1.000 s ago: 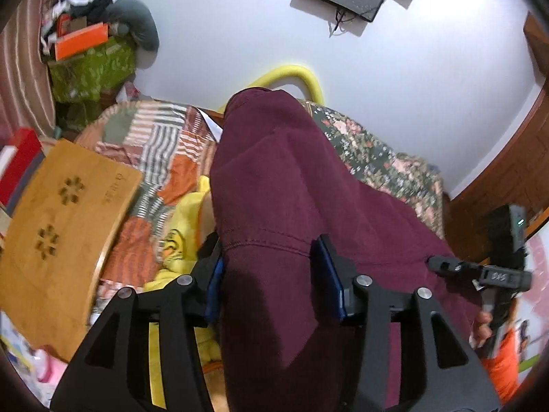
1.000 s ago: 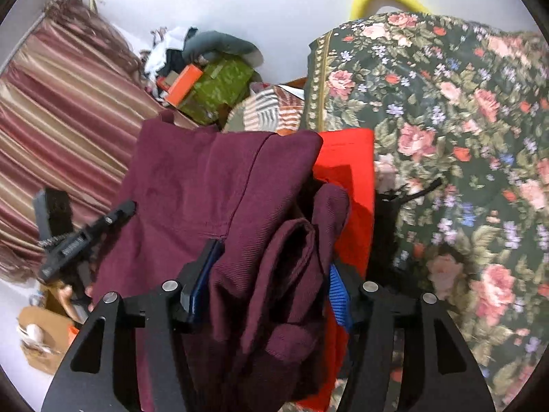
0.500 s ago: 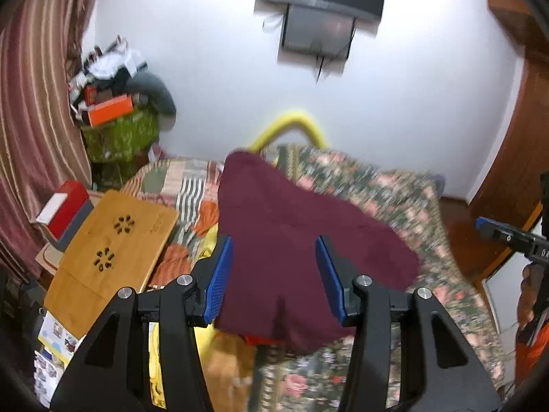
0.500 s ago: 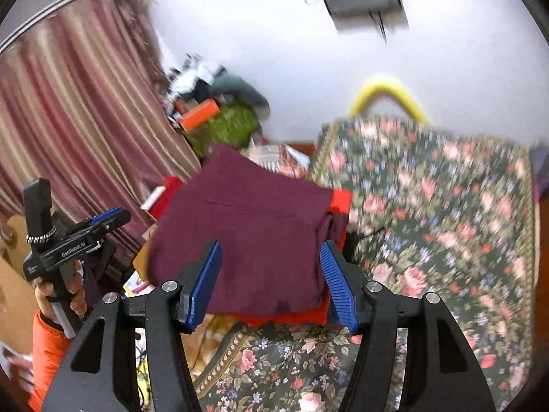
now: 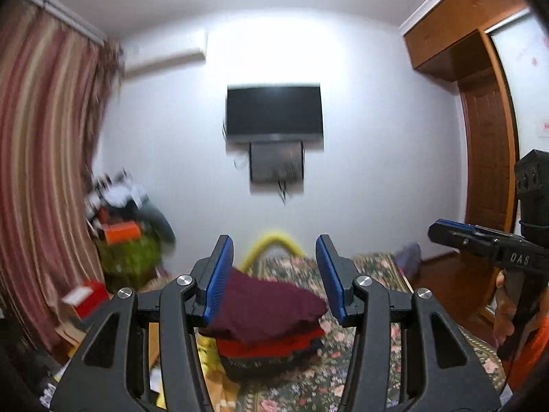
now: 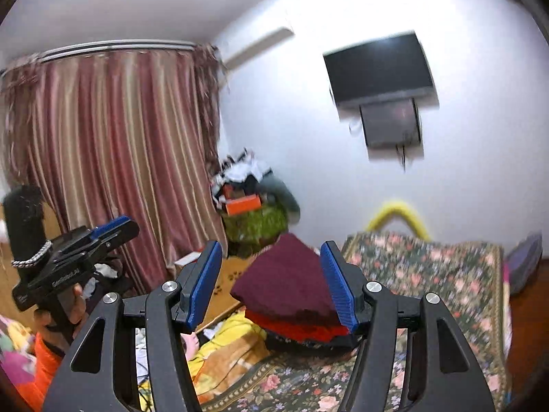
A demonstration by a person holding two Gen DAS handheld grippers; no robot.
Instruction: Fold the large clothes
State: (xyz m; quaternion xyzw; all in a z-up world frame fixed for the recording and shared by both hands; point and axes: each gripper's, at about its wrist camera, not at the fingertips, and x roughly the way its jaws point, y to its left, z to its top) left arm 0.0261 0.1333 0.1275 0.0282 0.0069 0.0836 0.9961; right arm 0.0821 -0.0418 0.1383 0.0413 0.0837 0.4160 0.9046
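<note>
The left claw is spread wide and holds nothing. The right claw is also spread, with nothing between its blue pads. Both are raised above the bed, apart from the clothes. The folded maroon garment lies on top of a red garment, which lies on a dark one, and this pile rests on the floral bedcover. A television hangs on the white wall behind. A striped curtain hangs at the left.

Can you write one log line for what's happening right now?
left tongs: open | right tongs: open | folded maroon garment: on red folded cloth, flowered bedspread
</note>
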